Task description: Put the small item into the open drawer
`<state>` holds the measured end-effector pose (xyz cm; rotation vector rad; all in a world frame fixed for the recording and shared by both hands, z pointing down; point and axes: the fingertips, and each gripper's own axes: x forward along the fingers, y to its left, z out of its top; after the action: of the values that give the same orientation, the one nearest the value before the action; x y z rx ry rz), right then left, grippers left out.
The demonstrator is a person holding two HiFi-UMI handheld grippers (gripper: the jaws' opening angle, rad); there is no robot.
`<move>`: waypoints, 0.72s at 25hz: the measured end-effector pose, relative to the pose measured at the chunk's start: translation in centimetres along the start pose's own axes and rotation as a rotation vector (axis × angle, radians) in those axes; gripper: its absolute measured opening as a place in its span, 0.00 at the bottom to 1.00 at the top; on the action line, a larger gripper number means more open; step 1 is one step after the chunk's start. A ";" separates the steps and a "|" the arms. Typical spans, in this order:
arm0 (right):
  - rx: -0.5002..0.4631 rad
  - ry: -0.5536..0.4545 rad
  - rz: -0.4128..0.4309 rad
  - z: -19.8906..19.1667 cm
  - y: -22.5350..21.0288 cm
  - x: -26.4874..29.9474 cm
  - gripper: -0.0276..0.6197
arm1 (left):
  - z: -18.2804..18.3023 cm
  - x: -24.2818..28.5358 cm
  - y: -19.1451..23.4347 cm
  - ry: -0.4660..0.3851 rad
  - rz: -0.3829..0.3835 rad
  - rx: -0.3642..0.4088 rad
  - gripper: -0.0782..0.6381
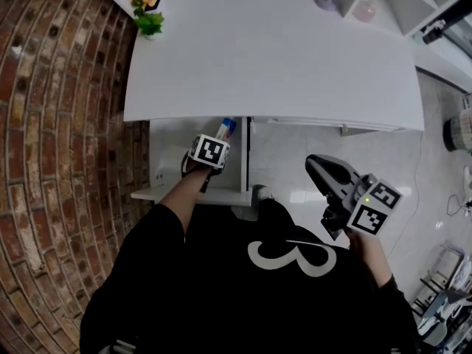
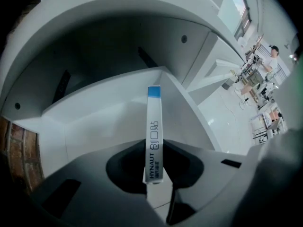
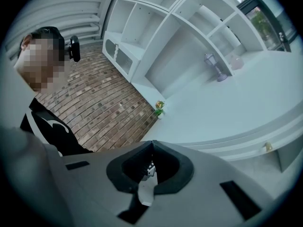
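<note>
White desk (image 1: 273, 57), drawer (image 1: 168, 161) open, stands where brick floor (image 1: 59, 161) meets pale tiles (image 1: 295, 169).

White tabletop (image 1: 295, 57) and white drawer (image 1: 166, 153) beside a red-brown brick-pattern floor (image 1: 59, 124); at the tabletop's far left corner stands a plant (image 1: 148, 12) with orange-yellow blooms and green leaves. The small item (image 2: 154, 122) is white with a blue end and dark print. The left gripper (image 2: 159, 143) and right gripper (image 3: 151, 144) are grey with black-and-white square markers, and the person's top (image 1: 221, 301) is black with a white figure.
</note>
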<state>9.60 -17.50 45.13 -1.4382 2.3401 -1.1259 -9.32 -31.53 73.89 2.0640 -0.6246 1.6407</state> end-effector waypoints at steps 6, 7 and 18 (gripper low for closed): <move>0.002 0.005 0.007 -0.2 0.1 0.2 0.06 | 0.1 -0.2 0.0 -0.007 -0.013 -0.005 0.35; -0.002 0.007 0.010 -0.2 0.2 0.2 0.06 | 0.1 -0.3 0.0 -0.009 -0.013 -0.006 0.37; -0.051 0.035 0.058 -0.2 1.9 1.2 0.06 | 0.2 -1.9 -3.2 -0.055 -0.178 -0.049 0.54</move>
<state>7.58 -17.89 44.30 -1.3687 2.4351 -1.0930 -7.62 -28.90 71.86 2.0704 -0.4789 1.4594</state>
